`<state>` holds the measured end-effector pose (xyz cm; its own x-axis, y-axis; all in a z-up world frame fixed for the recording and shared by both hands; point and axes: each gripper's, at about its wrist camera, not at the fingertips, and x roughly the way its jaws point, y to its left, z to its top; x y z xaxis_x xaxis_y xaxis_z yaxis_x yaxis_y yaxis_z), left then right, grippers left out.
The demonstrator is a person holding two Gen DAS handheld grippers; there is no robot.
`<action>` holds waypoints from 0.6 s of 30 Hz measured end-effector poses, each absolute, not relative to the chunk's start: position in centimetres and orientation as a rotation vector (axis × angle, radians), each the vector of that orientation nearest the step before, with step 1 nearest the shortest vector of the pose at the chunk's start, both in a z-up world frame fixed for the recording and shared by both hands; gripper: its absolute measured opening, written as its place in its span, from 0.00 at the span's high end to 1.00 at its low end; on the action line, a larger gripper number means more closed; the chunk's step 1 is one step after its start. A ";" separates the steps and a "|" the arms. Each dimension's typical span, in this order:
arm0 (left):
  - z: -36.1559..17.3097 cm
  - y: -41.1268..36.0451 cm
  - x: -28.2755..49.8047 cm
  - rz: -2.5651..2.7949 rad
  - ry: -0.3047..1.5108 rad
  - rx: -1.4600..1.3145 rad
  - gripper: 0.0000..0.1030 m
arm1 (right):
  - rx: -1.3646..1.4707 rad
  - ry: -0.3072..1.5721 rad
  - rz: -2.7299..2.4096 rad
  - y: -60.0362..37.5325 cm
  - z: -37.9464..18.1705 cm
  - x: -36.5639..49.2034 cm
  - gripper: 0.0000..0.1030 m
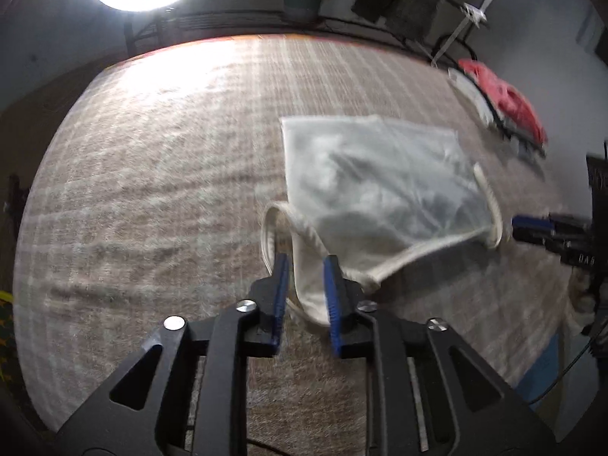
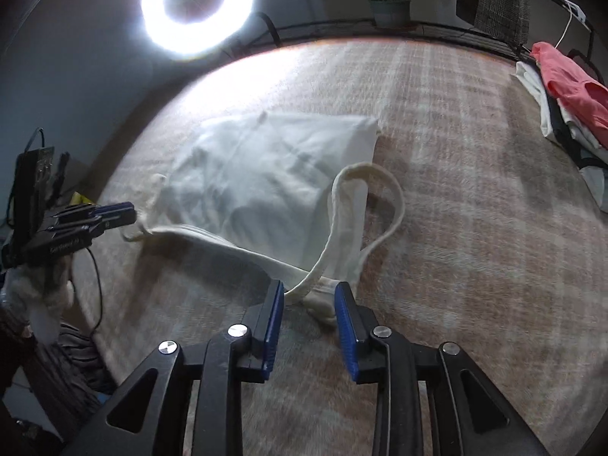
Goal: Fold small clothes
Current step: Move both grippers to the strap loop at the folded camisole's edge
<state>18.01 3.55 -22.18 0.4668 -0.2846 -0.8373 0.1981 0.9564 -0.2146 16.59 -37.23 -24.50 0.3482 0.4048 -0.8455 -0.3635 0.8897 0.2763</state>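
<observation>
A cream cloth bag with rope handles (image 1: 380,186) lies on the plaid blanket (image 1: 152,190); it also shows in the right wrist view (image 2: 266,178). My left gripper (image 1: 306,262) has its blue pads apart around the bag's near corner and handle loop (image 1: 273,228), not clamped. My right gripper (image 2: 309,288) is open too, its pads on either side of the bag's other corner, where a handle loop (image 2: 380,205) curls. Each gripper shows in the other's view, the right one (image 1: 539,228) and the left one (image 2: 110,214), at the bag's edge.
A stack of folded clothes with a red garment on top (image 2: 570,83) sits at the blanket's far right edge, also in the left wrist view (image 1: 509,102). A ring light (image 2: 197,7) glares at the back. A potted plant (image 2: 391,9) stands behind the surface.
</observation>
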 end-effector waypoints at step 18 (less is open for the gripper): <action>-25.6 5.6 24.6 -0.193 1.123 -0.405 0.55 | 0.288 1.091 0.409 -40.3 -25.9 25.5 0.56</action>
<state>24.62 5.61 -25.57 0.4263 -0.3501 -0.8341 -0.0520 0.9111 -0.4089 25.50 -40.25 -25.93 0.3989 0.4563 -0.7954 -0.1783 0.8895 0.4208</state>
